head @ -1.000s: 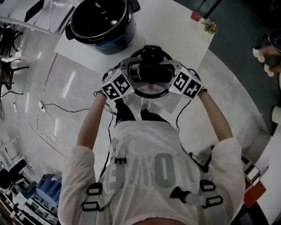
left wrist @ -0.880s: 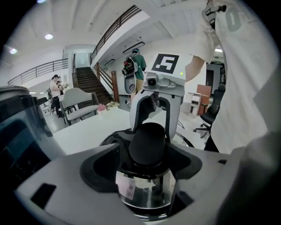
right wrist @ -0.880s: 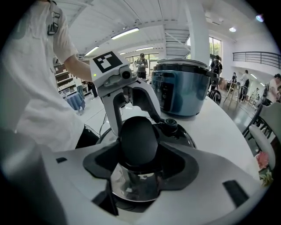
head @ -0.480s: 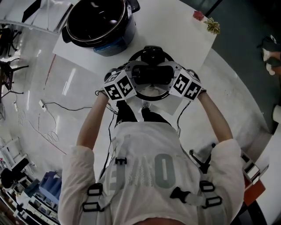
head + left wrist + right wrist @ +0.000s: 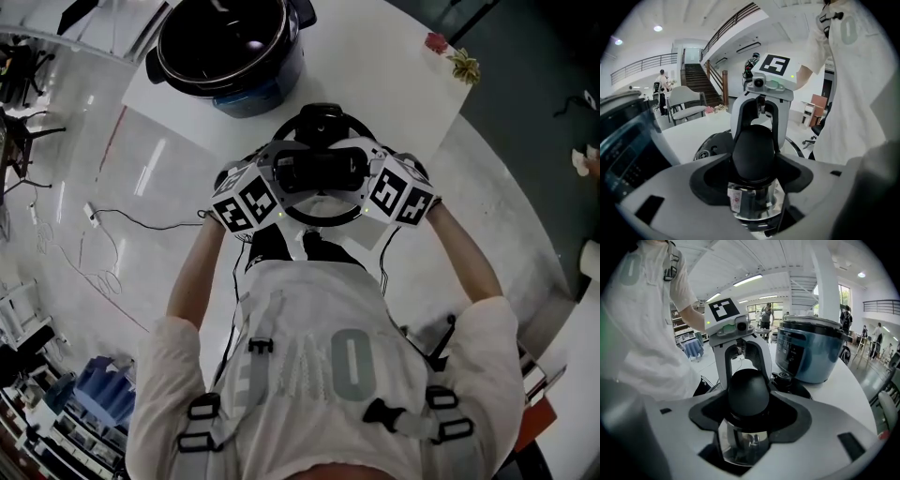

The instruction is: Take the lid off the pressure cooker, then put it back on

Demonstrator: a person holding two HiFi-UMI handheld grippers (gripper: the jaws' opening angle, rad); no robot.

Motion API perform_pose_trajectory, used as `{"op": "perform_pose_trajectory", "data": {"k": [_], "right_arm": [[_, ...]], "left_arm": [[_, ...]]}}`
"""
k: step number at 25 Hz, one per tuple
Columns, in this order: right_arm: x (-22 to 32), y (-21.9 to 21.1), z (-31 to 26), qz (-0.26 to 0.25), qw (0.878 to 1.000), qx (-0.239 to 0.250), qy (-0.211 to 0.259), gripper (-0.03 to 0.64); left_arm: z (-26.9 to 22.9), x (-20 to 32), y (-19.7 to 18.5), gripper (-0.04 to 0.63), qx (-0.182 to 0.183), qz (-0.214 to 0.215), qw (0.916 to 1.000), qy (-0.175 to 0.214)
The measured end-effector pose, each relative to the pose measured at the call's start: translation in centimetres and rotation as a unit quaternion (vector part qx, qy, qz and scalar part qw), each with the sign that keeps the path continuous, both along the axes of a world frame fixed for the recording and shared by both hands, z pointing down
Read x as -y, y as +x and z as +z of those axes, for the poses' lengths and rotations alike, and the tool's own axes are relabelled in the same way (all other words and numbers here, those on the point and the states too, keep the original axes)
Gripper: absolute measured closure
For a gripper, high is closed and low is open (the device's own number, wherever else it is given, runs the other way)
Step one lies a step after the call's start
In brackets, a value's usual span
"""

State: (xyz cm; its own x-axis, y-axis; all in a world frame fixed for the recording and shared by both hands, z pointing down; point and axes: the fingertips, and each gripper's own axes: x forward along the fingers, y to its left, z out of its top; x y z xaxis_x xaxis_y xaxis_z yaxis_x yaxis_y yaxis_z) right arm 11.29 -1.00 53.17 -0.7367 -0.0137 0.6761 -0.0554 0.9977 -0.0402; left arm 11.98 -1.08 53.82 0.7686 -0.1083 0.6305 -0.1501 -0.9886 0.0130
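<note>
- We see the lid [image 5: 323, 120] off the pressure cooker [image 5: 230, 47], held between both claws in front of the person [image 5: 319, 375], at the near edge of the table [image 5: 375, 66].
- The left claw [image 5: 753, 161] has just been closing, and its jaws clamp the lid's black knob [image 5: 754, 145].
- The right claw [image 5: 749, 404] clamps the same knob from the opposite side.
- The pressure cooker stands open on the table, apart from the lid.

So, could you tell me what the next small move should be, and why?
Probably carry the lid forward until it is over the open pressure cooker. The left hand-held gripper, whose jaws have just closed further, and the right hand-held gripper clamp its knob, and it hangs short of the cooker's uncovered mouth.
</note>
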Motion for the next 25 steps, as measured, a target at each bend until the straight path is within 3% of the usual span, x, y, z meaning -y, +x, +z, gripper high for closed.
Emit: {"op": "perform_pose_trajectory", "data": {"k": [12,20,25], "right_arm": [[-2.4,-4.5,-9.9,-0.066,0.997,0.014,0.034,0.331],[0.3,-6.7,-19.4,-0.067,0.99,0.047,0.116,0.331],[4.0,-9.1,-22.8,-0.06,0.981,0.054,0.179,0.331]], "left_arm": [[-10.1,-2.3,-4.6,0.311,0.015,-0.059,0.9971,0.047],[-19.9,0.6,-6.7,0.311,0.033,-0.049,0.9884,0.14],[-22.9,4.3,-9.0,0.311,0.054,-0.05,0.9806,0.182]]}}
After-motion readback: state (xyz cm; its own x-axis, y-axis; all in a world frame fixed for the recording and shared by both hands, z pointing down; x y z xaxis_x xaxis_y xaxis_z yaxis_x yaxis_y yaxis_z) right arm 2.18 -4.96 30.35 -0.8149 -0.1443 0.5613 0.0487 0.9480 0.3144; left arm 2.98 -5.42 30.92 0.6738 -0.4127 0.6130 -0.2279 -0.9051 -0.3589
